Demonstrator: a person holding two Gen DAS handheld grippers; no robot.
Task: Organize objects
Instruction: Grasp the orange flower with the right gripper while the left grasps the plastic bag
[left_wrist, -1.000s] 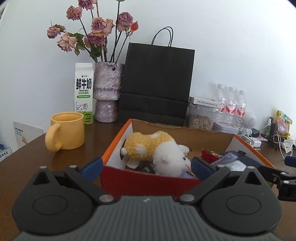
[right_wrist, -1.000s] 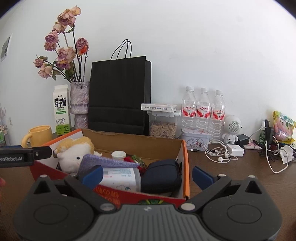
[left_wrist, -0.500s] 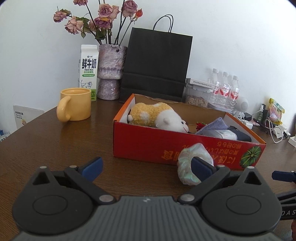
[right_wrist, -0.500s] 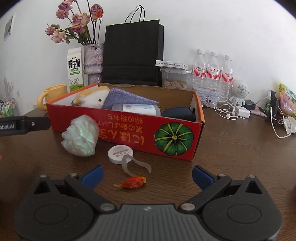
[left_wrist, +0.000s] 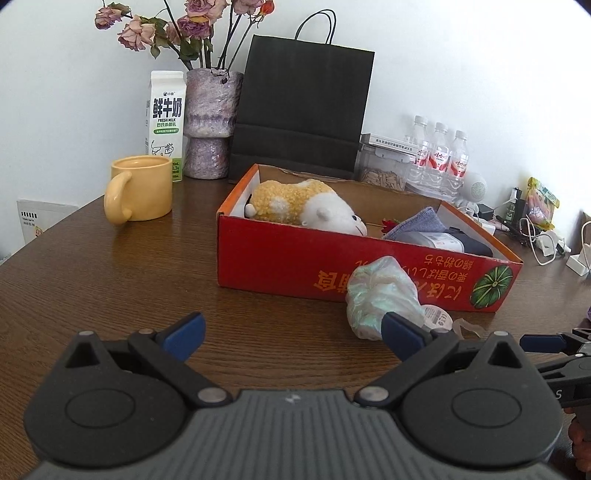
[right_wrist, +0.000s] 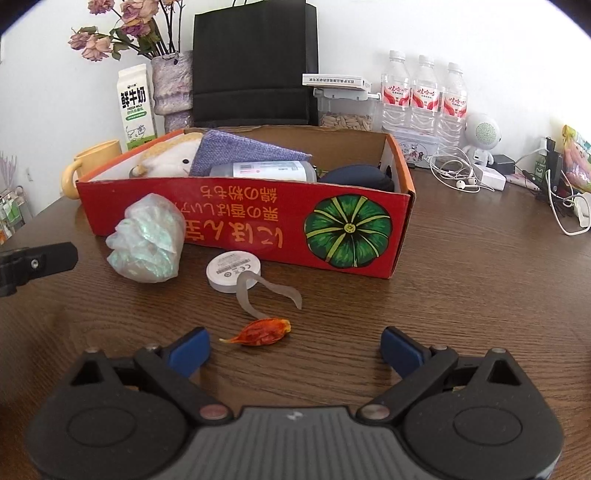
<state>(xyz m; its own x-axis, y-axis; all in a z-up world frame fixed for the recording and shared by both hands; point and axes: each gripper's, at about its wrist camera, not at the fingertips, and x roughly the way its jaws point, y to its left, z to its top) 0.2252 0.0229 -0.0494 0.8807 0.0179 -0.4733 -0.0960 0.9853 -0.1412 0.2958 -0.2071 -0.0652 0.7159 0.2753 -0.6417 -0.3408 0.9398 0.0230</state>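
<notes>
While both our grippers, left (left_wrist: 291, 334) and right (right_wrist: 293, 345), hovered with jaws released and empty, the red box (right_wrist: 258, 225) sat on the counter (right_wrist: 461, 295); just before it lay a crumpled bag (right_wrist: 147, 240), a white disc (right_wrist: 232, 271) and an orange wrapper (right_wrist: 262, 326).

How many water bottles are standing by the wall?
3. The left bottle, the middle bottle and the right bottle stand side by side at the back wall, right of the black bag. None seems hidden.

low wrist views, shared red box (left_wrist: 295, 258)
</notes>
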